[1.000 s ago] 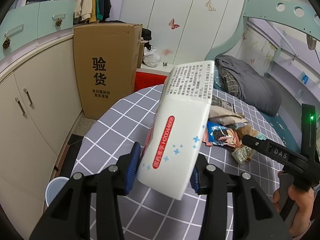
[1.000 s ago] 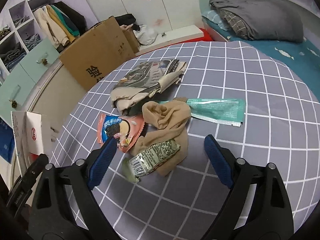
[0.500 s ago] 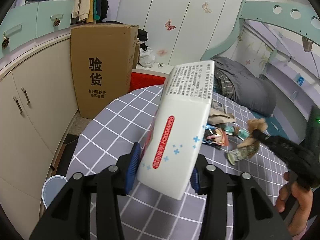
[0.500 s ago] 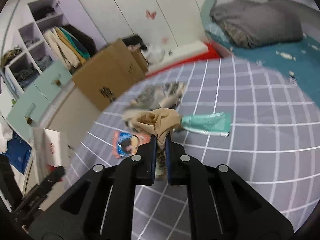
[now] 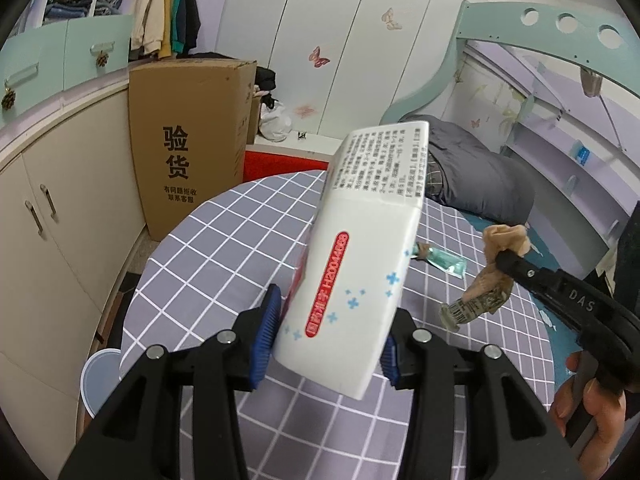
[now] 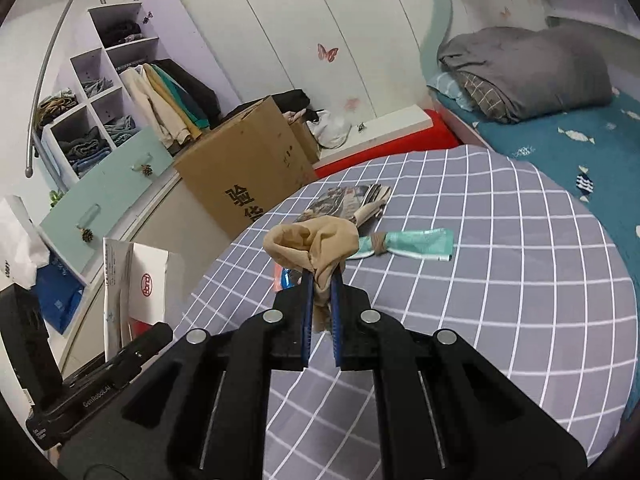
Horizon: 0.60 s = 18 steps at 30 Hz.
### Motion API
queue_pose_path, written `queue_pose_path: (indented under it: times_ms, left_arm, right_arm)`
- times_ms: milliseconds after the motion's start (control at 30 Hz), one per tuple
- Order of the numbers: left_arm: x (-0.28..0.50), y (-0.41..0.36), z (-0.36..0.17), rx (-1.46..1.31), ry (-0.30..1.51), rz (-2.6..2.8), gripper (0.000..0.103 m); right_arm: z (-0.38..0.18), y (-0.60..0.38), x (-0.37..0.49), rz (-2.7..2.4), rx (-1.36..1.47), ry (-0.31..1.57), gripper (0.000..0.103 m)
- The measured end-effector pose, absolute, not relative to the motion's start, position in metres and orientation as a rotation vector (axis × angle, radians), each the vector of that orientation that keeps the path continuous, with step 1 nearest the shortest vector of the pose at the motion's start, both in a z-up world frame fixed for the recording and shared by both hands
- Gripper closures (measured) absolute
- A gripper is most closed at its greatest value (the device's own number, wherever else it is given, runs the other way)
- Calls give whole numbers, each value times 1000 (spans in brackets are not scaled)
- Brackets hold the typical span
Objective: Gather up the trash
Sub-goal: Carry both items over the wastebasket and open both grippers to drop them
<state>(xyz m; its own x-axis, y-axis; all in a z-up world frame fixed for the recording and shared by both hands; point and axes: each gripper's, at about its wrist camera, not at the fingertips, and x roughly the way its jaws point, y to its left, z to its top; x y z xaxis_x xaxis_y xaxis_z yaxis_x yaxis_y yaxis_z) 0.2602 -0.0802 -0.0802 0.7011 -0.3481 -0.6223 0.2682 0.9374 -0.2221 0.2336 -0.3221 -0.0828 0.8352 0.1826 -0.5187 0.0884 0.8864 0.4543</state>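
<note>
Gripping a white box, the left gripper hung over the checked table — the right gripper clenched a tan stocking, lifted clear.

Trash lifted off the grey checked tablecloth, some still lying there

A white cardboard carton with a red label and small blue crosses is held tilted above the cloth. A crumpled beige stocking hangs pinched in mid-air, with a printed greenish wrapper dangling beneath it. A teal plastic sachet and a stack of folded printed papers lie flat on the cloth.
</note>
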Motion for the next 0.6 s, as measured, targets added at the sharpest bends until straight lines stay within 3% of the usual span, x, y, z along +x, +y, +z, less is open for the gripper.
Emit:
queue_pose_path:
  times_ms: [600]
  left_arm:
    - [229,-33,-60,-164,672,-311,60]
  right_arm:
    - [-51,-253,213,187,431,601,95]
